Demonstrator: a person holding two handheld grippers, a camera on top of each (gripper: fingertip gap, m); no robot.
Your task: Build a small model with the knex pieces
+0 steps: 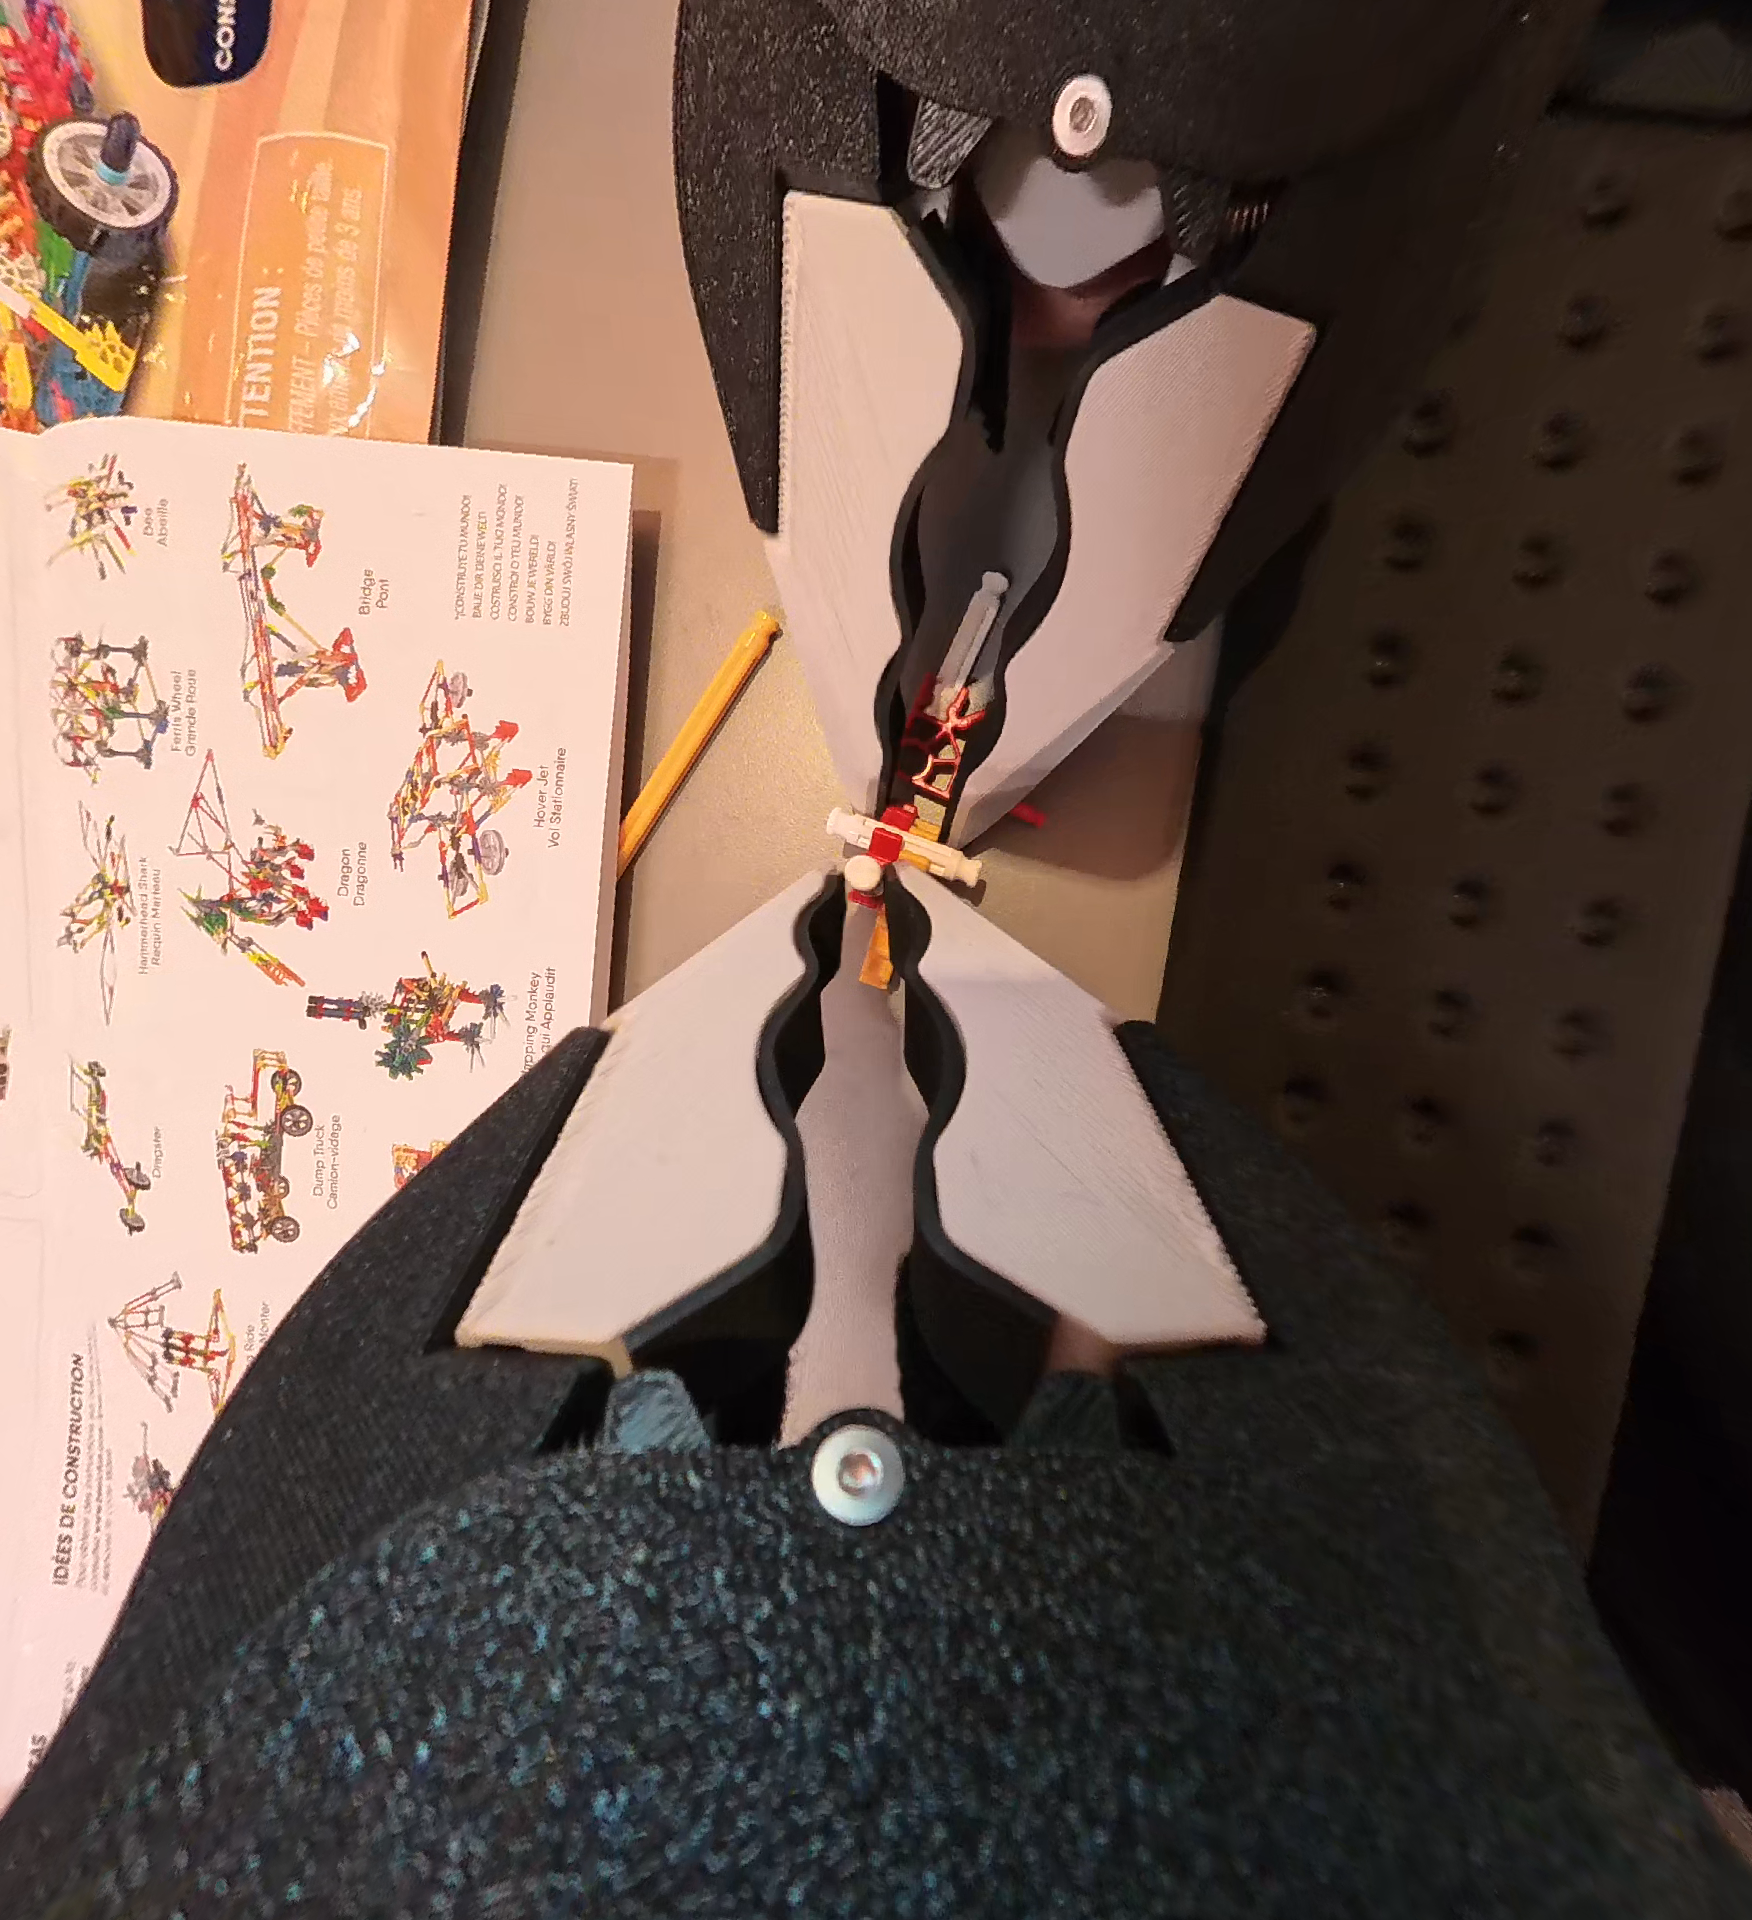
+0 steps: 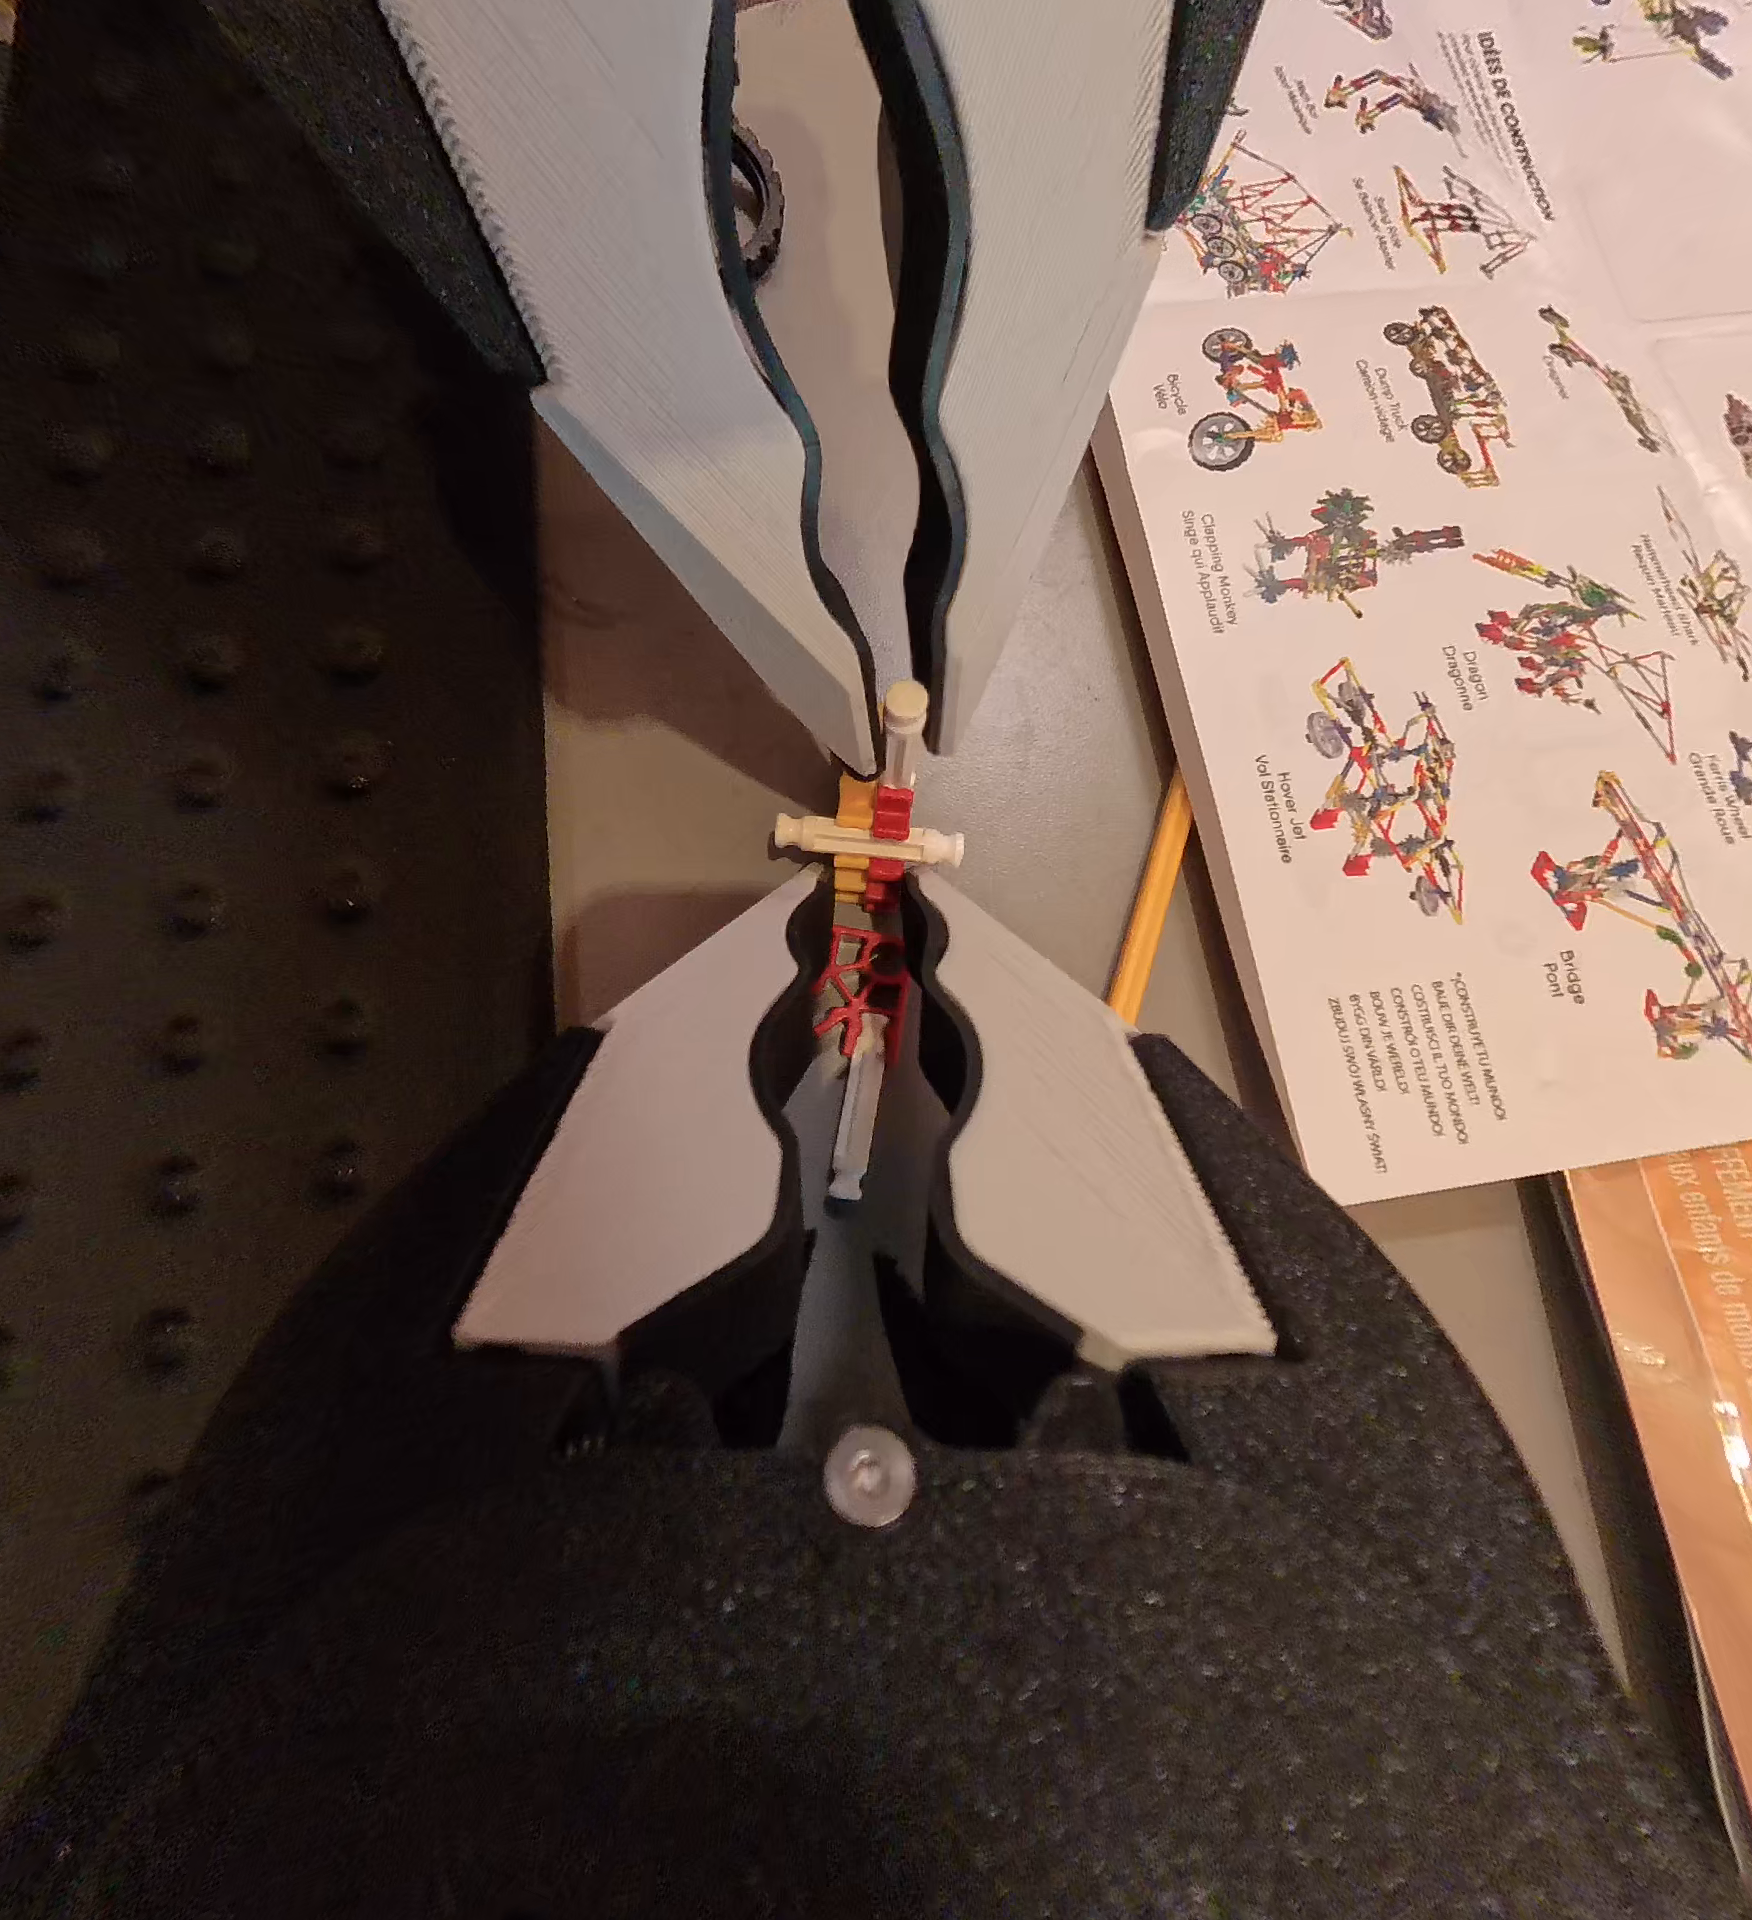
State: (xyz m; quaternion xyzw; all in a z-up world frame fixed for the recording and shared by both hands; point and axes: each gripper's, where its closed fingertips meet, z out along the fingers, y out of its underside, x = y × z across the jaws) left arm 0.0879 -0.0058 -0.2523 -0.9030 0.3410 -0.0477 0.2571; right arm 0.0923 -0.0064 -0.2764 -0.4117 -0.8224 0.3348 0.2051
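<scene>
Left hand-held gripper clamps the yellow connector; right hand-held gripper pinches the red connector, tip-to-tip, steadying the joint.

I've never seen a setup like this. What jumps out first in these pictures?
Two grey claws meet tip to tip at the centre, both pinching one tiny toy assembly of red, yellow and white pieces. The left claw grips its yellow end, the right claw its red connector. Beside them lie a leaflet of colourful models and a loose yellow rod.
</scene>
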